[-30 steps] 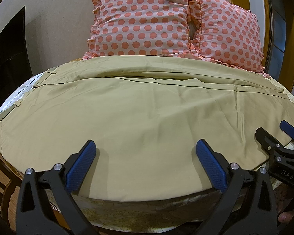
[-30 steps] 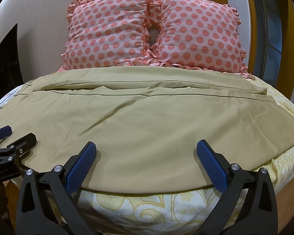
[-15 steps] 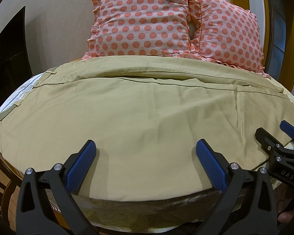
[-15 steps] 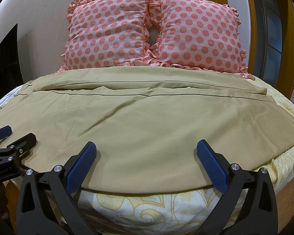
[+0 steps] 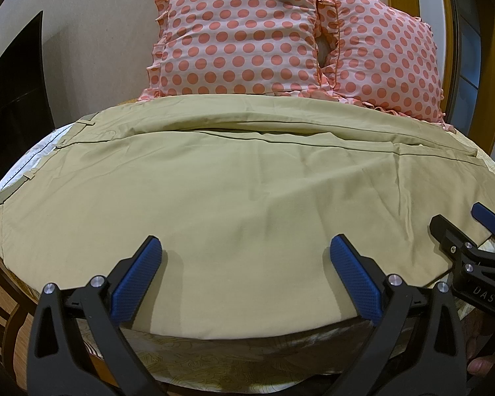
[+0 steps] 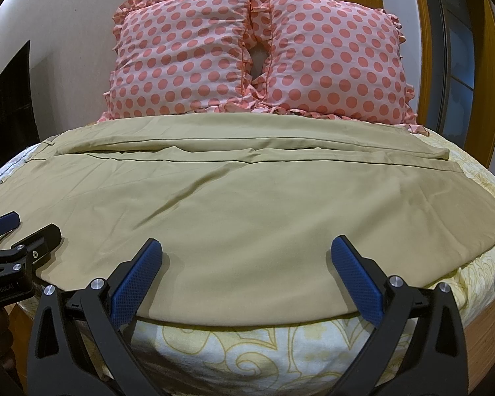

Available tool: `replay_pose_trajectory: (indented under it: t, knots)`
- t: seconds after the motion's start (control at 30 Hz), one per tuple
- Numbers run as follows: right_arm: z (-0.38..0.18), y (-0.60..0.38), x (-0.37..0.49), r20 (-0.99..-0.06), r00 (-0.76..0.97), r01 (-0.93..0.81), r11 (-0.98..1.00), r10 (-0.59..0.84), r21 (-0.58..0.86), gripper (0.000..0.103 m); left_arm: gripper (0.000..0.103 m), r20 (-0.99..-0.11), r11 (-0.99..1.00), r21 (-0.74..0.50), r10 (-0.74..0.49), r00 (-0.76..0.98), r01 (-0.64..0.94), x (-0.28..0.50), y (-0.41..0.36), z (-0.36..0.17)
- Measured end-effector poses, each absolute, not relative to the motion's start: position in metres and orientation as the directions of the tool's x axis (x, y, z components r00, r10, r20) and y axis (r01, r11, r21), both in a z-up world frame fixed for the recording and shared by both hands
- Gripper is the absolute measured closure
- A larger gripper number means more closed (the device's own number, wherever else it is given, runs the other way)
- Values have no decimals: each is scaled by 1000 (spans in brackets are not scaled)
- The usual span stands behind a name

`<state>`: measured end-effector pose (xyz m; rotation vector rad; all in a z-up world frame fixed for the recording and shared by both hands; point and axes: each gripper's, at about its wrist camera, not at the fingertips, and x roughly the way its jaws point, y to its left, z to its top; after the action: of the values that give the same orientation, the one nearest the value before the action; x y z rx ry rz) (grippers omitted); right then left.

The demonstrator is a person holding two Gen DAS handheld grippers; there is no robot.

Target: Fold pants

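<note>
Khaki pants point(image 5: 234, 178) lie spread flat across the bed, waistband at the left, legs running right; they also show in the right wrist view point(image 6: 247, 198). My left gripper point(image 5: 246, 247) is open and empty, hovering over the pants' near edge. My right gripper point(image 6: 247, 247) is open and empty over the same edge, further right. The right gripper also shows in the left wrist view point(image 5: 465, 227), and the left gripper in the right wrist view point(image 6: 26, 227).
Two pink polka-dot pillows point(image 6: 257, 56) lean on the wall behind the pants. The yellow patterned bedsheet point(image 6: 247, 349) hangs over the bed's front edge. A wooden door frame point(image 6: 425, 49) stands at the right, and a dark panel point(image 5: 13, 99) at the left.
</note>
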<state>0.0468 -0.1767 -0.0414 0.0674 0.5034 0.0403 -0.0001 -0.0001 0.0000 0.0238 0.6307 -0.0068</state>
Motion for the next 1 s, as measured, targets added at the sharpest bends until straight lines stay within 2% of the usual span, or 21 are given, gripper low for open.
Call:
replay_pose_trajectory:
  t: [1.0]
  knots:
    - [-42,-179,44,-469,882,-21,997,53,75,1,2,-587,1000,21,1,810,13,0,0,0]
